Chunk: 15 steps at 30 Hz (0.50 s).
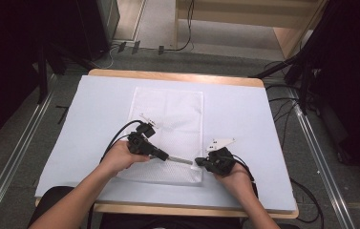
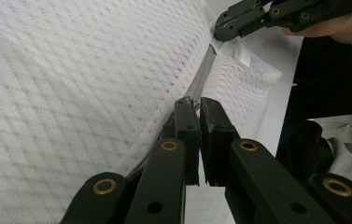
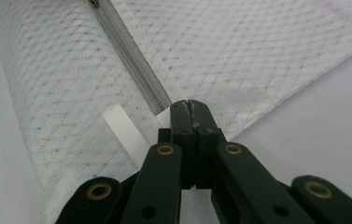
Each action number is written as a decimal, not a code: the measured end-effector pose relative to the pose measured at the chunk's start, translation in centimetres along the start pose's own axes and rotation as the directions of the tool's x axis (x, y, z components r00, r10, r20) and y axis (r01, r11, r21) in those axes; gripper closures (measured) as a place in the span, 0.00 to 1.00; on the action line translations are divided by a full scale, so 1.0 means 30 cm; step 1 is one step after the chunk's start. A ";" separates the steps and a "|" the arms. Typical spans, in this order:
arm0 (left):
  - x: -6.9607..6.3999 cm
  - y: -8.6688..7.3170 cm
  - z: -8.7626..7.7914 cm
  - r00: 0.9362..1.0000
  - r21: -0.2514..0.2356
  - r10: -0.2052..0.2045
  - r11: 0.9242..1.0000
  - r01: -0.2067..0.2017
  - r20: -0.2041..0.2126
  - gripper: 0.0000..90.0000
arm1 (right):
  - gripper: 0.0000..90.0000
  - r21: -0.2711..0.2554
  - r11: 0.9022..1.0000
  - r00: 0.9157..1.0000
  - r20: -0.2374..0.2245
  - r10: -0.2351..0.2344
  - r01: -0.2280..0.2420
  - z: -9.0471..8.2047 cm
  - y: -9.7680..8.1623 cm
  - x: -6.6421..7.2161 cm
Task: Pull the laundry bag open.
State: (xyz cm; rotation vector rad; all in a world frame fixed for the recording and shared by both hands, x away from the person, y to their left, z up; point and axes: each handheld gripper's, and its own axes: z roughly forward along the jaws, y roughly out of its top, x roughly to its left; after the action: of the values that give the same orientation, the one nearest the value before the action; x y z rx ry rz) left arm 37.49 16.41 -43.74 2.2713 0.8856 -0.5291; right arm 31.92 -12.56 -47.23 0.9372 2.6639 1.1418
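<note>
Running between the 2 tools, the grey zipper [image 1: 180,160] is the line that decides the coming move: its long axis lies almost level across the near end of the white mesh bag [image 1: 168,119], which lies flat on the pale blue surface [image 1: 244,119]. The left tool [image 1: 164,155] sits at the inner end of the zipper's visible stretch, its jaws all but shut on the small metal pull [image 2: 193,103] (a sliver of gap shows between the pads in the left gripper view). The right tool [image 1: 200,163] is at the opposite end, by the bag's near right corner, jaws pressed fully together on the fabric edge where the zipper ends, beside a white ribbed tab [image 3: 126,132]. Judging from this, the right tool anchors the corner while the left is the one placed to travel; any pull should follow the zipper's own axis, straight away from the right tool, or the mesh will likely bunch.
</note>
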 end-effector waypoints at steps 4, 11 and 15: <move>0.008 -0.005 -0.017 1.000 -0.010 -0.002 1.000 0.002 -0.005 0.98 | 1.00 0.001 1.000 1.000 -0.001 -0.002 0.002 0.000 0.000 0.000; 0.016 -0.027 -0.047 1.000 -0.014 -0.009 1.000 0.008 -0.013 0.98 | 1.00 -0.001 1.000 1.000 -0.003 -0.002 0.002 0.000 0.000 -0.001; 0.029 -0.050 -0.070 1.000 -0.020 -0.022 1.000 0.022 -0.012 0.98 | 1.00 0.000 1.000 1.000 -0.006 -0.001 0.001 0.000 0.000 -0.002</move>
State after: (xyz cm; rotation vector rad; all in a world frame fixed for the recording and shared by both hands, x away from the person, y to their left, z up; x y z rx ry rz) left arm 37.32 19.09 -43.34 2.2517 0.9188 -0.5140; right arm 31.98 -12.59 -47.24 0.9338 2.6683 1.1463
